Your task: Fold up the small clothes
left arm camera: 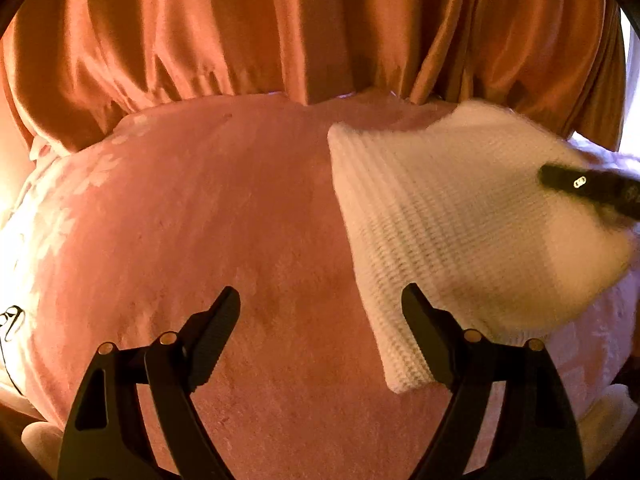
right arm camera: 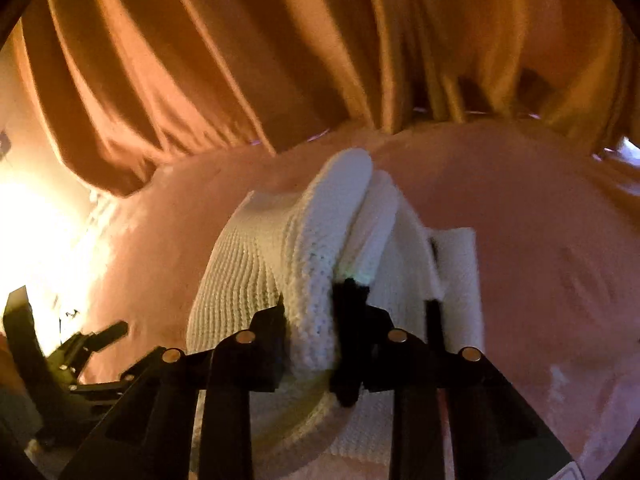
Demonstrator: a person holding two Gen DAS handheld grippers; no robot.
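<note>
A white ribbed knit garment (left arm camera: 440, 208) lies on a pink fleece blanket (left arm camera: 200, 220), right of centre in the left wrist view. My left gripper (left arm camera: 320, 292) hangs open over the bare blanket just left of the garment's near edge, with nothing between its fingers. In the right wrist view the garment (right arm camera: 248, 264) is bunched into thick folds, and my right gripper (right arm camera: 316, 312) is shut on one raised fold of it. A dark finger of the right gripper (left arm camera: 580, 184) shows over the garment's far right side. The left gripper (right arm camera: 100, 336) appears at the lower left, apart from the cloth.
An orange curtain (left arm camera: 240, 32) hangs in deep pleats behind the blanket's far edge and also fills the top of the right wrist view (right arm camera: 240, 60). Bright light washes out the left side (right arm camera: 36, 232). The blanket (right arm camera: 540, 240) spreads out to the right of the garment.
</note>
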